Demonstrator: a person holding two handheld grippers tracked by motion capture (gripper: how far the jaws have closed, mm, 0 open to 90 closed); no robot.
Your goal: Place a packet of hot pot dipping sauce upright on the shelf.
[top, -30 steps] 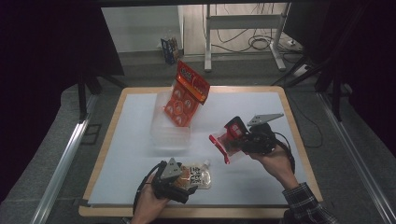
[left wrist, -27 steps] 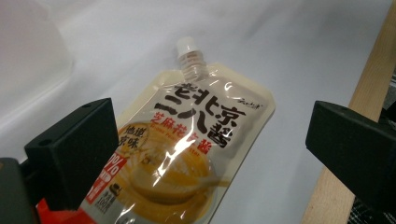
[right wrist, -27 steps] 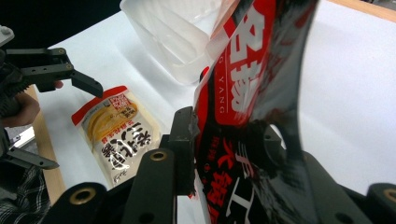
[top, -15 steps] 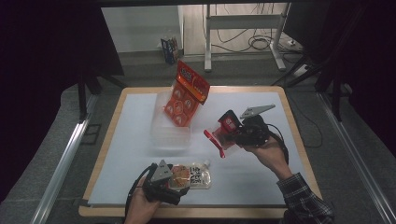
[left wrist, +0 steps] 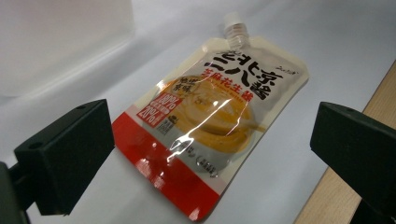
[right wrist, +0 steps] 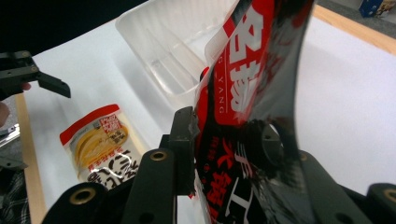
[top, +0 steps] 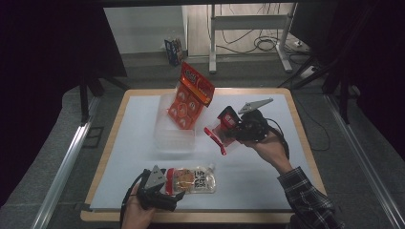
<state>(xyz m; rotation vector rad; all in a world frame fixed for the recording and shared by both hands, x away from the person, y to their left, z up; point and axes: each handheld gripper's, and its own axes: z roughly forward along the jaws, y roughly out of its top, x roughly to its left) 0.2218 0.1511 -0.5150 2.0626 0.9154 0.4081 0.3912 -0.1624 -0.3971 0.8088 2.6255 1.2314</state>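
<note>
White worktop (top: 129,157) below me: my right gripper (top: 237,129) has its jaws clamped on a red-and-black packet (right wrist: 247,93), lifted beside the clear tray (top: 174,138). My left gripper (top: 160,193) stands wide around the sauce pouch (left wrist: 210,126), lying flat.

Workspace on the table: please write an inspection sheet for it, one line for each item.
Surface: white mat on a wooden-edged table.
Job's things: red and black packet held above the mat; sauce pouch lying flat near the front edge; clear plastic bin with an orange snack bag standing in it.
Clutter: nothing seen.
Grippers: right tongs clamped on the red and black packet; left tongs open, jaws either side of the sauce pouch, not touching.
Cables: black cable trailing from the right tongs; loose cables on the floor behind.
Surroundings: metal frame legs, small box on the floor, dark curtains.
</note>
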